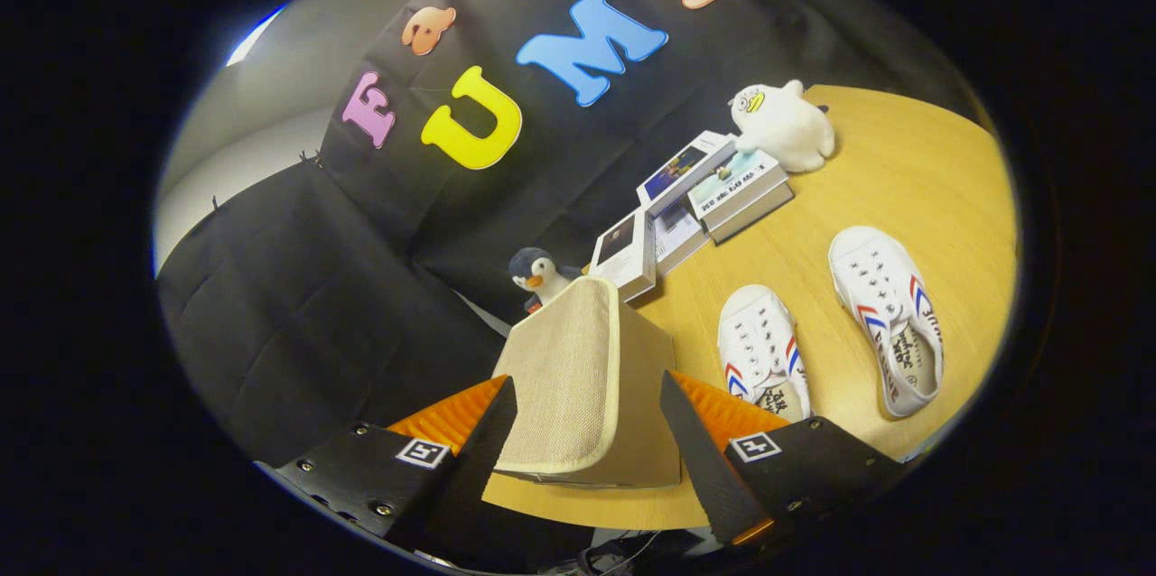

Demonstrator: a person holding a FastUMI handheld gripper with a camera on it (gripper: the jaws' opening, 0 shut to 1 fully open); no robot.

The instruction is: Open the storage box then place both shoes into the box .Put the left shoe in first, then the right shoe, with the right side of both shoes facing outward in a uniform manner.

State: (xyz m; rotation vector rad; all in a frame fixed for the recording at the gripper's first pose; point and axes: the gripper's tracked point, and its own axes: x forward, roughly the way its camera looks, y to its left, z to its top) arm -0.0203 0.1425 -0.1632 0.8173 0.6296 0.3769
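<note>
The gripper [587, 432] has its jaws spread apart, the beige woven-fabric storage box [582, 377] with its lid flap lying between them, untouched as far as can be told. Beyond the right finger two white canvas shoes [763, 350] [890, 314] with red-and-blue stripes rest on the round wooden table [921, 170], near stacked books [695, 197].

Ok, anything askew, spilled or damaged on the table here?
Nothing spilled or damaged. The two shoes lie apart at slightly different angles, and the books sit in a loose, fanned pile. The open gripper straddles the beige box.
</note>
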